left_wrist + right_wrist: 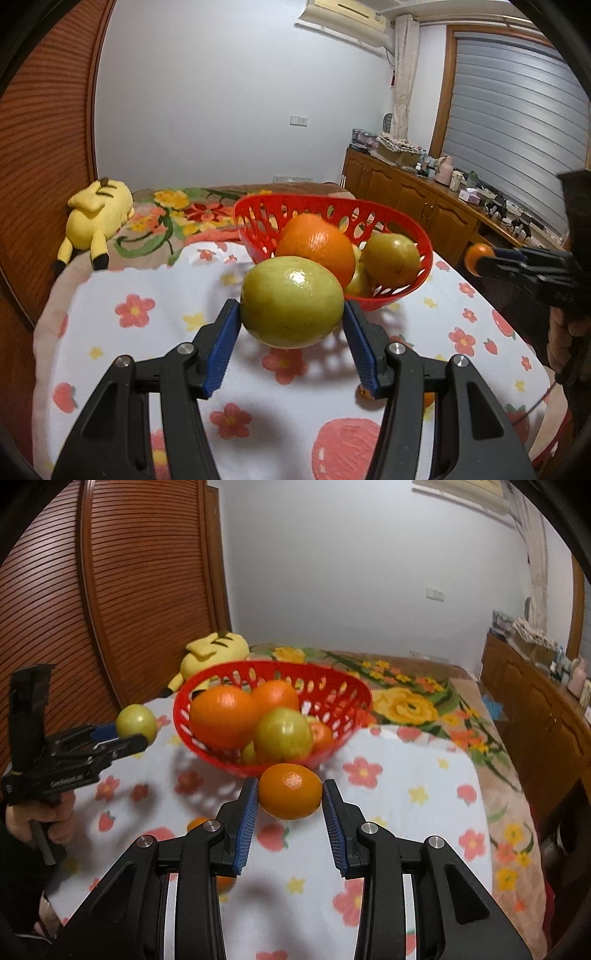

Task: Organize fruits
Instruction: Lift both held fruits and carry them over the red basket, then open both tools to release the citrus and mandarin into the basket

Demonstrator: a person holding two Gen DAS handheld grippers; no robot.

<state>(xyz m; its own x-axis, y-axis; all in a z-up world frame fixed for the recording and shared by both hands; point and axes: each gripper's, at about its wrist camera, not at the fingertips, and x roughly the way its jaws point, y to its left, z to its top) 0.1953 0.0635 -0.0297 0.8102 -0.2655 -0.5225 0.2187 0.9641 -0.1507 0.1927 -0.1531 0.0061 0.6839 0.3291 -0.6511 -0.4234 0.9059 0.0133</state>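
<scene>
While both grippers hold fruit above the cloth, the scene reads as follows.

Green fruit (291, 301): clamped between the blue pads of the left gripper (291, 332), lifted off the cloth, just short of the basket rim at 12 o'clock in the left wrist view; in the right wrist view it shows at 9 o'clock (136, 723).

Small orange (290, 791): pinched between the pads of the right gripper (290, 812), raised over the cloth, directly in front of the basket; in the left wrist view it shows at 3 o'clock (478, 256).

Basket (343, 686): red, perforated, standing on the cloth beyond both grippers.

Basket contents: a large orange (223, 716) at the near left, a second orange (275, 696) behind it, a green fruit (282, 734) at the near right, more pieces partly hidden beneath.

Loose fruit: an orange piece (197, 823) on the cloth at 8 o'clock of the right gripper, possibly another mandarin; mostly hidden by the finger.

Cloth (122, 280): white with red and yellow flowers and strawberries, spread over a floral blanket (413, 701).

Plush toy (98, 218): yellow, lying at 10 o'clock of the basket, against the slatted wooden door (147, 590).

Cabinet (413, 199): wooden, at 2 o'clock, cluttered on top.
</scene>
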